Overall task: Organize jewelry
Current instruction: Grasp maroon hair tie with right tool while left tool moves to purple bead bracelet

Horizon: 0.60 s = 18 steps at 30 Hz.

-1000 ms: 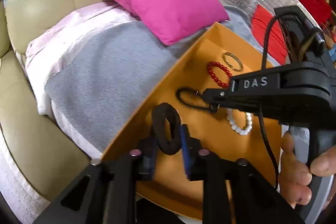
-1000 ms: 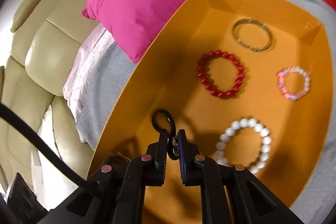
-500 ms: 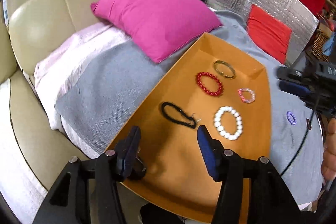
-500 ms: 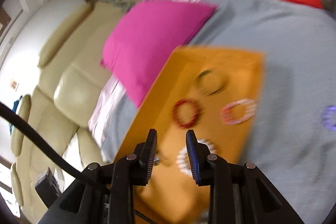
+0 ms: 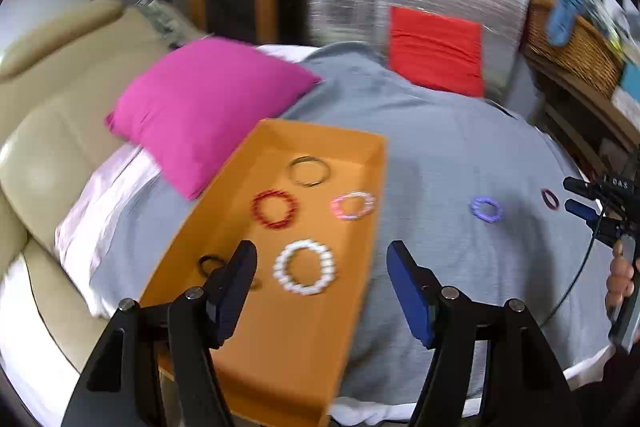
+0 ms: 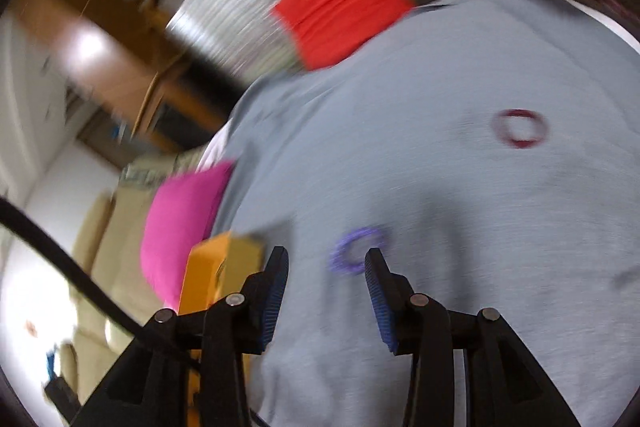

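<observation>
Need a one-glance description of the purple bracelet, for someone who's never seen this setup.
Find the open orange cardboard tray lying on the grey cloth. On the bare cloth just beyond the tray's side wall lies a small lilac-purple beaded bracelet. The only other loose ring, a dark maroon one, lies farther from the tray; this one is paler and nearer.

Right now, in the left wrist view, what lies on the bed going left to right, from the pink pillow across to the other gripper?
Pink pillow → red bracelet in the orange tray → pink bracelet → purple ring on the grey blanket → dark red ring → right gripper.
</observation>
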Tool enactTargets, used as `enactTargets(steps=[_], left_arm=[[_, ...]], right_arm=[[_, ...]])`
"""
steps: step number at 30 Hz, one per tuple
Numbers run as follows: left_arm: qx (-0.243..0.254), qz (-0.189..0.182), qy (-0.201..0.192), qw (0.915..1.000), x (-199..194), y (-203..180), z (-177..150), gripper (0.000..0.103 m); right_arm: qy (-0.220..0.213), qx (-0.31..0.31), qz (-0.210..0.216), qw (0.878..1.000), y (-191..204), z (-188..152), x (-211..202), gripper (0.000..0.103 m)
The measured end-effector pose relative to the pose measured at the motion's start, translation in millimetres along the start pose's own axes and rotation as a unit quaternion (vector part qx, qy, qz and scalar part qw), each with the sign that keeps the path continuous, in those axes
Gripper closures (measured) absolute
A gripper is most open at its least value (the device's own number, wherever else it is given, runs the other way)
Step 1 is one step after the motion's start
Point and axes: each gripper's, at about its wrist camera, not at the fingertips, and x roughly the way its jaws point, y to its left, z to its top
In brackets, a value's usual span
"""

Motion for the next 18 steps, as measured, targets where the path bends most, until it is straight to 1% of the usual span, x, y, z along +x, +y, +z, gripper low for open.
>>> enactTargets(steps=[4, 7, 9, 13, 16, 18], left_arm=[[0.037, -0.018, 0.007, 0.9991, 5, -49, 3, 0.034], [0.065, -0.035, 0.016, 0.9971, 12, -86, -1, 0.034], [0.089, -0.046, 0.022, 0.9947, 17, -112, -6, 0.034], [0.125, -0.069, 0.036, 0.9891, 32, -155, -13, 0.034], [0.13, -0.086, 0.046, 0.9867, 51, -175, -15, 0.034], [0.123, -0.089, 0.054, 0.9869, 66, -184, -14, 0.034]], right_arm=[[-0.009, 0.056, -0.019, 0.998, -51, 20, -18, 0.058], [-0.016, 0.091, -0.014, 0.996, -80, 30, -37, 0.058], [-0.024, 0.095, -0.026, 0.995, -91, 33, -50, 0.058], [-0.027, 0.102, -0.039, 0.994, -113, 38, -66, 0.058], [-0.031, 0.1, -0.054, 0.993, -125, 41, -71, 0.058], [-0.032, 0.095, -0.069, 0.993, -129, 42, -71, 0.058]])
